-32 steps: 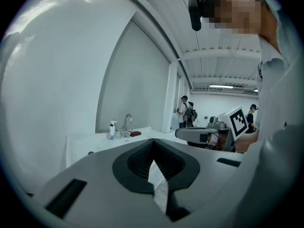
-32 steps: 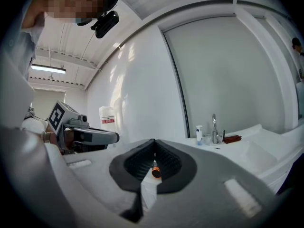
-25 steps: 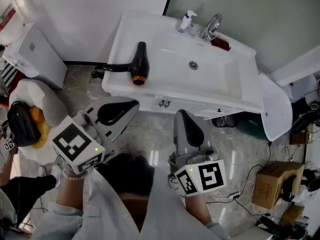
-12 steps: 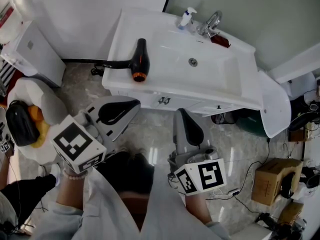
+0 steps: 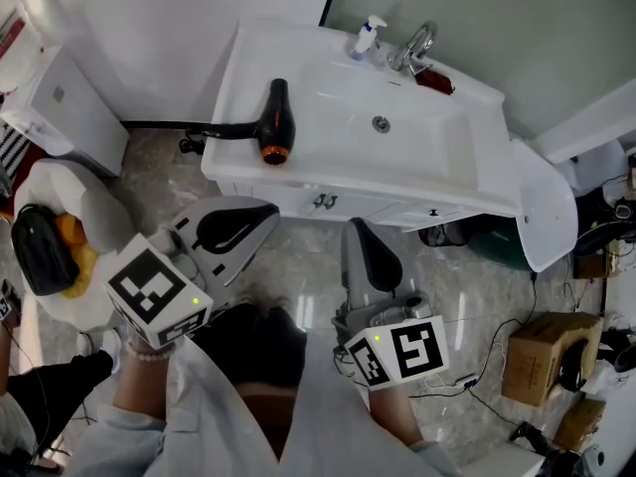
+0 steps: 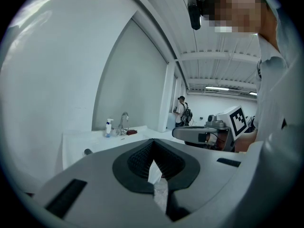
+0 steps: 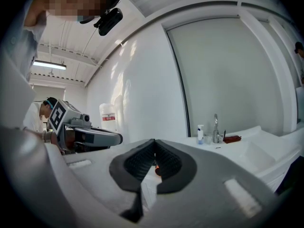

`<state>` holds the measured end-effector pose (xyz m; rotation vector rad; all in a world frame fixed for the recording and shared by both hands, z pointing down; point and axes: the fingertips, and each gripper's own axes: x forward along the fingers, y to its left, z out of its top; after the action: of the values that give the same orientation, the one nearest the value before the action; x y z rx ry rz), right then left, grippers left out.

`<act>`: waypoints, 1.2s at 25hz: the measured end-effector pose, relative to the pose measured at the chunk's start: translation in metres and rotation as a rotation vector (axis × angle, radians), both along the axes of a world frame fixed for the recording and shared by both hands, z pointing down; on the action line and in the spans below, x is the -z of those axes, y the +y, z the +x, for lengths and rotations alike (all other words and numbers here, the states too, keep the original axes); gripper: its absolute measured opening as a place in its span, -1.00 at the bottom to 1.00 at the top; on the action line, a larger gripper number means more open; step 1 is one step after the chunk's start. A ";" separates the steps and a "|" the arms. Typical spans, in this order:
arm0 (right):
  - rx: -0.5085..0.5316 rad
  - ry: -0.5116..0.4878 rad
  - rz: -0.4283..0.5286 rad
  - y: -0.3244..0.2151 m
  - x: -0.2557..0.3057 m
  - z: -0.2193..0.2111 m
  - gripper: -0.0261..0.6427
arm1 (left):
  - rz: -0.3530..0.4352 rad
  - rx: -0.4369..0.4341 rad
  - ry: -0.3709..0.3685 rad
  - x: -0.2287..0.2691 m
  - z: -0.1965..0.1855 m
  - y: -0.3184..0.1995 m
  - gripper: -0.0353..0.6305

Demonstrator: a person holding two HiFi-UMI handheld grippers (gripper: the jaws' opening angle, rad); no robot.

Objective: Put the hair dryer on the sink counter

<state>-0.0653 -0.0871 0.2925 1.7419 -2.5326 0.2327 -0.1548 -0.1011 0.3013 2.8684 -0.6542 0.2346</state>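
The black hair dryer point(image 5: 275, 117) with an orange nozzle lies on the left part of the white sink counter point(image 5: 328, 172), its cord trailing off the left edge. Both grippers hang in front of the counter, well short of the dryer. My left gripper point(image 5: 266, 211) is shut with nothing in it, and its pads meet in the left gripper view point(image 6: 153, 144). My right gripper point(image 5: 352, 227) is likewise shut and empty point(image 7: 154, 144). An orange speck of the hair dryer point(image 7: 156, 167) shows through the gap under those jaws.
A faucet point(image 5: 417, 46), a soap bottle point(image 5: 367, 40) and a dark red item point(image 5: 434, 81) stand at the basin's back. A white cabinet point(image 5: 70, 107) and a stool with a black bag point(image 5: 40, 251) are at the left. A cardboard box point(image 5: 542, 366) and cables lie at the right.
The head view has drifted slightly. Both grippers stay shut in front of the counter, and the hair dryer lies where it was.
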 end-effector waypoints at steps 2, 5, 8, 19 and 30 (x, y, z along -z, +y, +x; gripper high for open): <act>0.001 0.000 0.000 0.000 0.000 0.000 -0.93 | -0.003 -0.001 -0.001 -0.001 0.000 0.000 -0.88; 0.002 -0.001 0.004 0.000 0.001 -0.002 -0.93 | -0.006 -0.003 -0.003 -0.003 0.000 0.001 -0.88; 0.004 -0.001 0.005 0.000 0.001 -0.003 -0.93 | -0.009 -0.005 -0.007 -0.004 -0.002 0.002 -0.88; 0.008 0.001 -0.003 0.001 -0.002 -0.008 -0.93 | -0.010 -0.003 -0.005 -0.005 -0.005 0.002 -0.88; 0.014 0.004 -0.008 -0.001 -0.002 -0.011 -0.93 | -0.014 -0.006 -0.002 -0.005 -0.006 0.002 -0.88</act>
<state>-0.0765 -0.0880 0.2944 1.7193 -2.5370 0.2376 -0.1609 -0.0987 0.3059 2.8579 -0.6417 0.2423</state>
